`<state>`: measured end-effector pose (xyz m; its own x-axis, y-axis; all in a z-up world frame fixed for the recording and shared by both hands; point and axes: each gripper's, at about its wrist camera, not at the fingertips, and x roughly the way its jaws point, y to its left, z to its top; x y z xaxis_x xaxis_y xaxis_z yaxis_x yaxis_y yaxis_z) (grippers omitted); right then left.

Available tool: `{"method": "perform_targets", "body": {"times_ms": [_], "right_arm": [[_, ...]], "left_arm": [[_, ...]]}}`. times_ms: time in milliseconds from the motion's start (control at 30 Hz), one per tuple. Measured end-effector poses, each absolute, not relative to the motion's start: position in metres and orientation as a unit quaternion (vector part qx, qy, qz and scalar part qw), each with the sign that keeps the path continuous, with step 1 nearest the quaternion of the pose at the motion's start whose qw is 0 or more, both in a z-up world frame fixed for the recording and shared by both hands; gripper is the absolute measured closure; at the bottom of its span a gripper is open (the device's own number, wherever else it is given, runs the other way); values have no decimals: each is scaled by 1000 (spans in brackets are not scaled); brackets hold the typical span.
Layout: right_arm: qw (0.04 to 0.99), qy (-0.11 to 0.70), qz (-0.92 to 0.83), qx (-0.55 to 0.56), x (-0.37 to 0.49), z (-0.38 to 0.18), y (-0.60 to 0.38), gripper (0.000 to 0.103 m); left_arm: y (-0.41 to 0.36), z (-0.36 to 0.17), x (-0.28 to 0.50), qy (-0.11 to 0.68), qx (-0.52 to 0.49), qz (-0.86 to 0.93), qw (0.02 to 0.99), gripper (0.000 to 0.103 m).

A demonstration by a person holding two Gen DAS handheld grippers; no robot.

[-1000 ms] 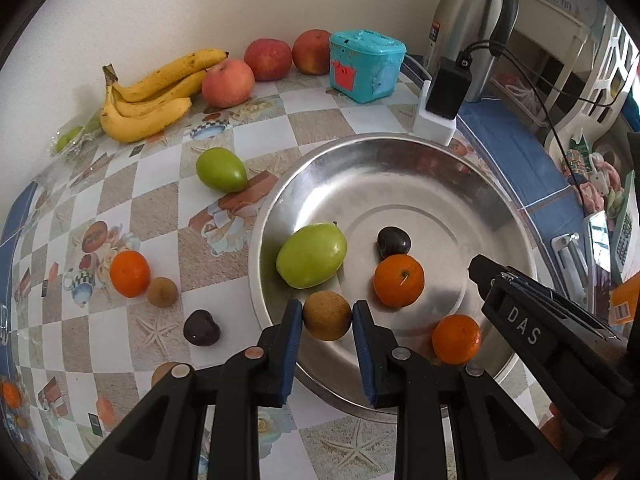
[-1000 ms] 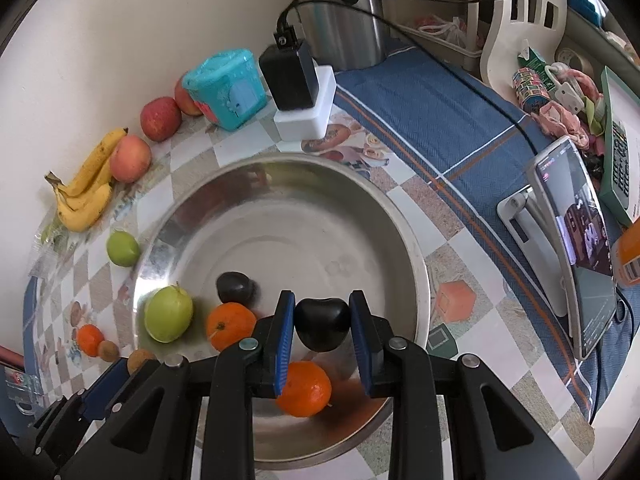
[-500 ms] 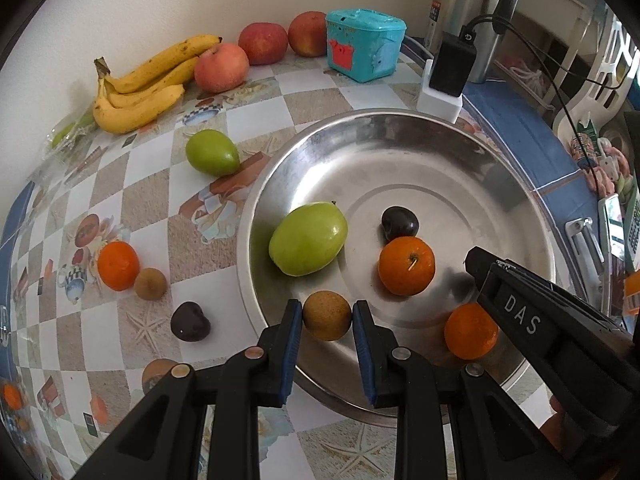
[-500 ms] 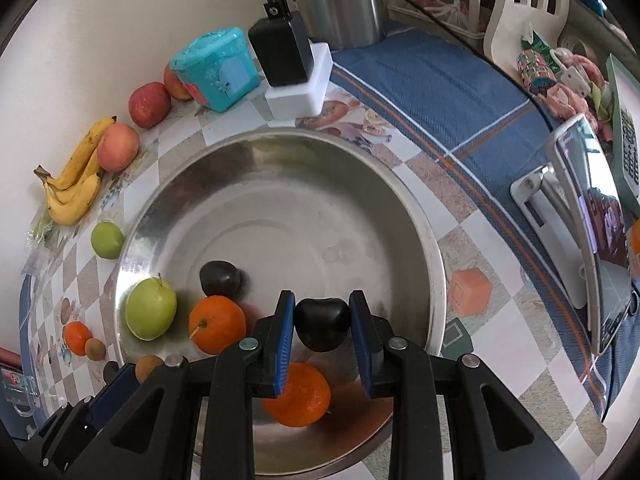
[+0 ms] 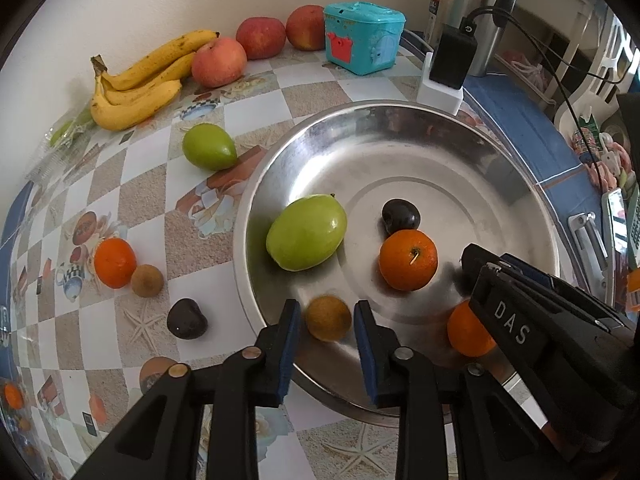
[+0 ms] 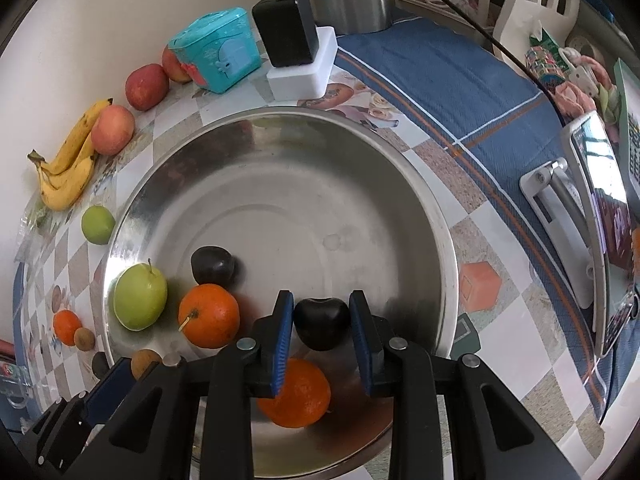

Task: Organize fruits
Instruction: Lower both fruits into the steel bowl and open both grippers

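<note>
My left gripper (image 5: 325, 320) hangs over the near side of the steel bowl (image 5: 420, 168), its jaws opening. A small brown fruit (image 5: 328, 317) sits blurred between the pads with a gap at its left side. In the bowl lie a green fruit (image 5: 306, 232), a dark plum (image 5: 401, 216) and two oranges (image 5: 408, 259). My right gripper (image 6: 322, 320) is shut on another dark plum (image 6: 322, 322) above the bowl (image 6: 320, 184), over an orange (image 6: 298, 394). A green fruit (image 5: 208, 147), an orange (image 5: 115, 263), a brown fruit (image 5: 147, 280) and a dark plum (image 5: 186, 318) lie on the table at the left.
Bananas (image 5: 136, 88) and three apples (image 5: 219, 62) line the back wall beside a teal box (image 5: 362, 36). A black charger on a white block (image 5: 448, 68) stands behind the bowl. A phone on a stand (image 6: 600, 232) sits on the blue cloth (image 6: 440, 80) at the right.
The left jaws have parted from the brown fruit, which now looks blurred and loose between them. The right gripper still holds the dark plum; both hands barely shifted.
</note>
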<state>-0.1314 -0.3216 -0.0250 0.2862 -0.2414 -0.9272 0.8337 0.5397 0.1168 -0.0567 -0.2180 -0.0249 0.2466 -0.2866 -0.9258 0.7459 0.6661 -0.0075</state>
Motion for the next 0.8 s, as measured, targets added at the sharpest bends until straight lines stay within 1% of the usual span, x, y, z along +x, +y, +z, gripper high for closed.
{"method": "perform_targets", "body": {"times_ms": [100, 167, 233, 300, 367, 433, 467, 500, 633, 733, 800], "right_arm": [[743, 477, -360, 301, -129, -22, -320, 73], [745, 479, -362, 292, -128, -20, -319, 73], [746, 481, -366, 281, -127, -18, -318, 73], [747, 483, -366, 275, -127, -16, -317, 73], [752, 480, -359, 274, -126, -13, -317, 73], [757, 477, -351, 277, -127, -11, -317, 69], [758, 476, -350, 277, -127, -9, -317, 62], [760, 474, -349, 275, -127, -8, -317, 59], [766, 470, -347, 267, -127, -3, -316, 58], [770, 467, -346, 261, -128, -1, -315, 57], [772, 466, -345, 260, -128, 0, -315, 50]], "left_arm": [[-218, -22, -58, 505, 226, -342, 759, 60], [-218, -20, -58, 503, 226, -343, 760, 60], [-218, -19, -59, 501, 228, -345, 761, 57], [-218, -17, -59, 499, 227, -345, 762, 48], [-218, -16, -59, 498, 226, -348, 762, 45], [-218, -14, -59, 495, 227, -347, 763, 45], [-218, -14, -59, 495, 228, -346, 764, 45], [-217, -14, -59, 495, 228, -346, 764, 45], [-216, -14, -58, 495, 227, -342, 766, 44], [-214, -14, -55, 497, 224, -338, 767, 41], [-212, -13, -52, 499, 221, -334, 769, 41]]}}
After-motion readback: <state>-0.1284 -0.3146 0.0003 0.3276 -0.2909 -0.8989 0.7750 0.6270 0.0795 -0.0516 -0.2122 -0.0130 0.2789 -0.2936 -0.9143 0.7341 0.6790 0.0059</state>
